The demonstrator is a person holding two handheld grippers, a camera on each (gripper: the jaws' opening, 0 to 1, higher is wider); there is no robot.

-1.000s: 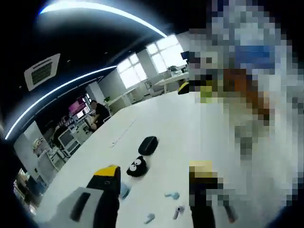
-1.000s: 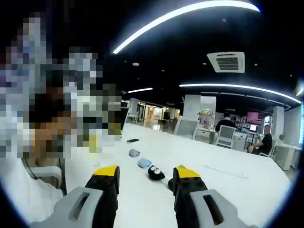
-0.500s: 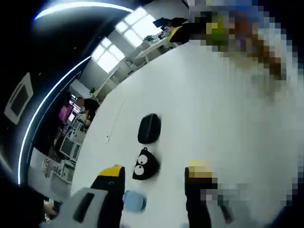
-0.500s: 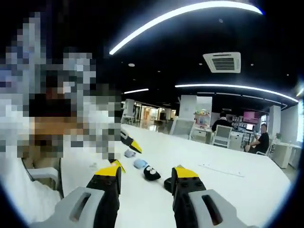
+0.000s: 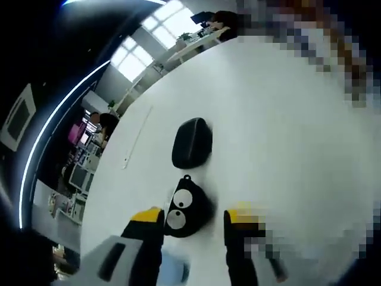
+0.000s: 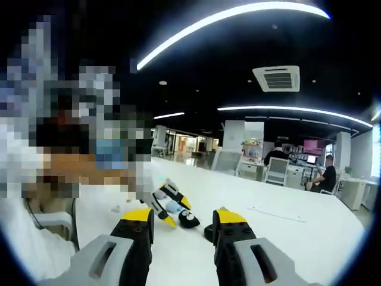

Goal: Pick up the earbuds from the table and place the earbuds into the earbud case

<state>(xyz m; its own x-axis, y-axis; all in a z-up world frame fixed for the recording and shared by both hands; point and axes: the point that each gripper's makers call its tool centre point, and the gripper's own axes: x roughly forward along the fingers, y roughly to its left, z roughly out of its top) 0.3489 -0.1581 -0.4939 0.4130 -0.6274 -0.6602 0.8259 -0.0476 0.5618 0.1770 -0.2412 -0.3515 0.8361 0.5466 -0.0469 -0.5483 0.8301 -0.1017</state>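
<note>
white table (image 5: 286,137) in an office; left gripper (image 5: 193,217) jaws wide, flanking black googly-eyed case (image 5: 186,208), oval black case (image 5: 191,143) beyond. right gripper (image 6: 181,217) jaws apart, empty.

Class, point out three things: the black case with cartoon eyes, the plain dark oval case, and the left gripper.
black cartoon-eyed case (image 5: 186,210), left gripper view, its face.
dark oval case (image 5: 191,143), left gripper view, its lid.
left gripper (image 5: 193,221), left gripper view, between its fingertips.

Dim hall, bright table, strong fisheye bend

Curved ceiling light strips (image 6: 238,12) and distant windows (image 5: 161,33) glow against a dark ceiling; the white table (image 5: 286,131) nearly washes out (soft shadows beneath objects), and left gripper view edges smear with blur.
</note>
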